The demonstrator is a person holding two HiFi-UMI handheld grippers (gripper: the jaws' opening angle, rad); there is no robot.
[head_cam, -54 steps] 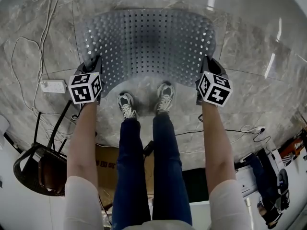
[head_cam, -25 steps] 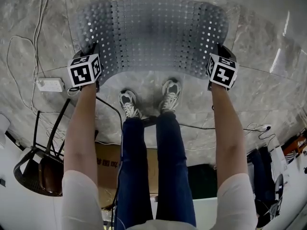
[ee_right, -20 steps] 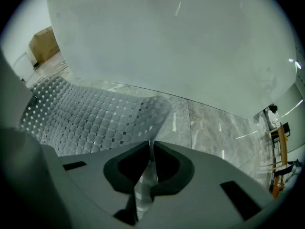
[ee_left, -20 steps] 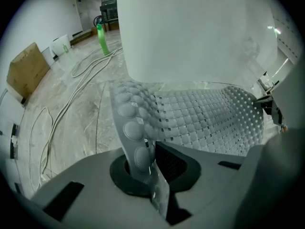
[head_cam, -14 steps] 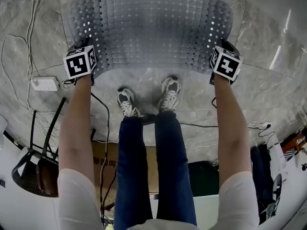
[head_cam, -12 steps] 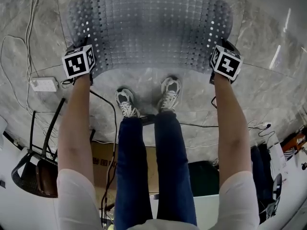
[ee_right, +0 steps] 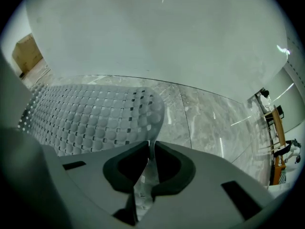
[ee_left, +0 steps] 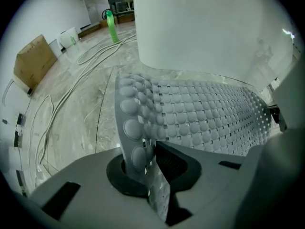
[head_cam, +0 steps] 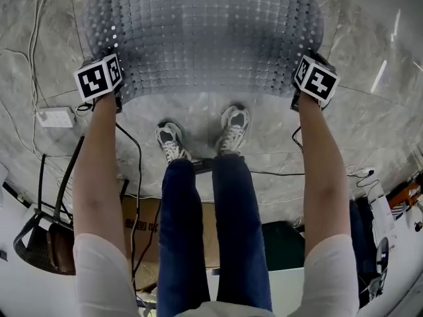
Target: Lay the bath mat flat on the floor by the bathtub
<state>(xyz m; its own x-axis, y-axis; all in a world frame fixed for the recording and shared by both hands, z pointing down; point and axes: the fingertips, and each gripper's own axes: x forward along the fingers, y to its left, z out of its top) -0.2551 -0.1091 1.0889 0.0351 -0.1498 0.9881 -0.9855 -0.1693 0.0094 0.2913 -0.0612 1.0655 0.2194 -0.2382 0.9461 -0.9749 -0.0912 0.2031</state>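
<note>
The perforated bath mat spans the head view's top, stretched between the left gripper and the right gripper. Each is clamped on a near corner so the mat meets the marble floor unwrinkled beside the white bathtub. Its far edge probably touches down.

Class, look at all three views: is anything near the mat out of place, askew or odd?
The bath mat is not flat yet: the left gripper and right gripper pinch its near corners, so that edge curls up off the floor. A power strip and loose cables lie on the floor nearby.
</note>
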